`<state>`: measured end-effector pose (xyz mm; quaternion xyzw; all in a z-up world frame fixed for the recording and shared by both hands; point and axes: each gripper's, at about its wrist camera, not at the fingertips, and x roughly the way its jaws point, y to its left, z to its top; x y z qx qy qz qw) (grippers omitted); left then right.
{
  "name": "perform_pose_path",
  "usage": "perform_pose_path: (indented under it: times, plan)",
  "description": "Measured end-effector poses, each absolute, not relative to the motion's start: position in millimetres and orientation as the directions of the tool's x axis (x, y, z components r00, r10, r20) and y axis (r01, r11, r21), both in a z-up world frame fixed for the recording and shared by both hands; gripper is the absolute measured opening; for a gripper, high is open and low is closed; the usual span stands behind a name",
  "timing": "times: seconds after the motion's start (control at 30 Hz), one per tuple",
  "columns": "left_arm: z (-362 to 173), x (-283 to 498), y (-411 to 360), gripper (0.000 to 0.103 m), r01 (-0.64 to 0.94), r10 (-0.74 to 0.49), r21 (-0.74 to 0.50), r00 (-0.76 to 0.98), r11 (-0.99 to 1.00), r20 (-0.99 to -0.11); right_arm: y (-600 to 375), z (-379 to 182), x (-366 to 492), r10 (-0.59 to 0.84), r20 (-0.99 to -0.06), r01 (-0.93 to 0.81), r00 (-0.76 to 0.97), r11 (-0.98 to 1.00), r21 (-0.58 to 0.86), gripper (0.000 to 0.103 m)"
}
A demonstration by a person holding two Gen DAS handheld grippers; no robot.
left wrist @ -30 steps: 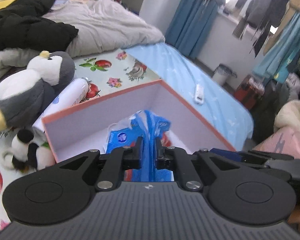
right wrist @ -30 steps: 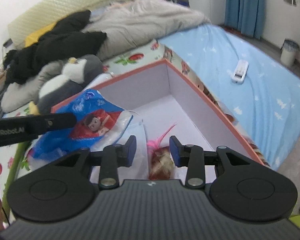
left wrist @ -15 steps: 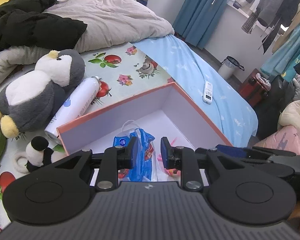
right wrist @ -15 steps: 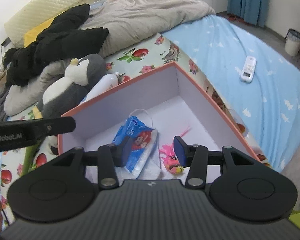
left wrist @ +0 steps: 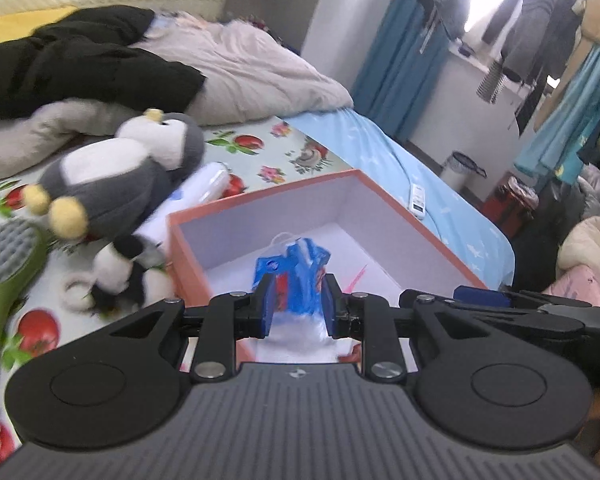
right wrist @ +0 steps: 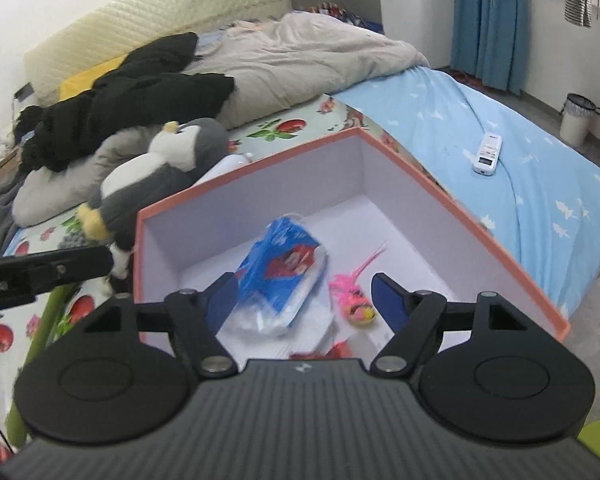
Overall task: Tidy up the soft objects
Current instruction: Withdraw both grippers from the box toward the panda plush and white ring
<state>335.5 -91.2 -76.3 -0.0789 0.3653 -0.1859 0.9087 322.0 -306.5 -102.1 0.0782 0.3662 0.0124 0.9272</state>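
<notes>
Resting on the white floor of the orange-rimmed box (right wrist: 452, 200): one blue tissue pack (right wrist: 284, 276), with a small pink feathered toy (right wrist: 356, 300) just beside it. Left gripper (left wrist: 296, 304) hovers above the box, jaws slightly parted and pinching nothing; right gripper (right wrist: 304, 300) likewise over the box, jaws opening wide, nothing between them. Outside the box on the fruit-print sheet (left wrist: 260, 160): grey penguin plush (left wrist: 112, 180), small panda plush (left wrist: 120, 272), white spray can (left wrist: 208, 184), green brush (left wrist: 8, 272).
</notes>
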Motion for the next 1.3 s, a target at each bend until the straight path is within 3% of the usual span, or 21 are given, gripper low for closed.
perform_pose_path:
  times: [0.4, 0.8, 0.9, 1.07, 1.2, 1.3]
  plan:
    - [-56.8, 219.1, -50.8, 0.029, 0.155, -0.300, -0.285, 0.752, 0.946, -0.587, -282.7, -82.7, 242.4, 0.179, -0.599, -0.084, 0.781, 0.979, 0.183, 0.075]
    - [-56.9, 140.8, -15.7, 0.029, 0.046, -0.211, -0.289, 0.794, 0.956, -0.571, -245.4, -72.5, 184.3, 0.306, -0.586, -0.244, 0.751, 0.952, 0.184, 0.075]
    - [-56.1, 125.1, -4.1, 0.041, 0.043, -0.200, -0.280, 0.803, 0.959, -0.562, -232.6, -72.5, 171.8, 0.314, -0.582, -0.271, 0.750, 0.949, 0.162, 0.075]
    - [-58.1, 99.7, 12.0, 0.048, 0.004, -0.167, -0.283, 0.817, 0.959, -0.551, -214.8, -69.4, 151.3, 0.331, -0.568, -0.296, 0.753, 0.942, 0.157, 0.075]
    - [-66.3, 84.9, 25.9, 0.071, -0.024, -0.155, -0.304, 0.819, 0.952, -0.552, -198.8, -76.3, 143.2, 0.356, -0.592, -0.345, 0.723, 0.928, 0.137, 0.075]
    - [-77.9, 82.1, 36.3, 0.075, -0.031, -0.156, -0.325, 0.833, 0.945, -0.531, -189.1, -83.3, 146.4, 0.376, -0.609, -0.380, 0.698, 0.916, 0.129, 0.075]
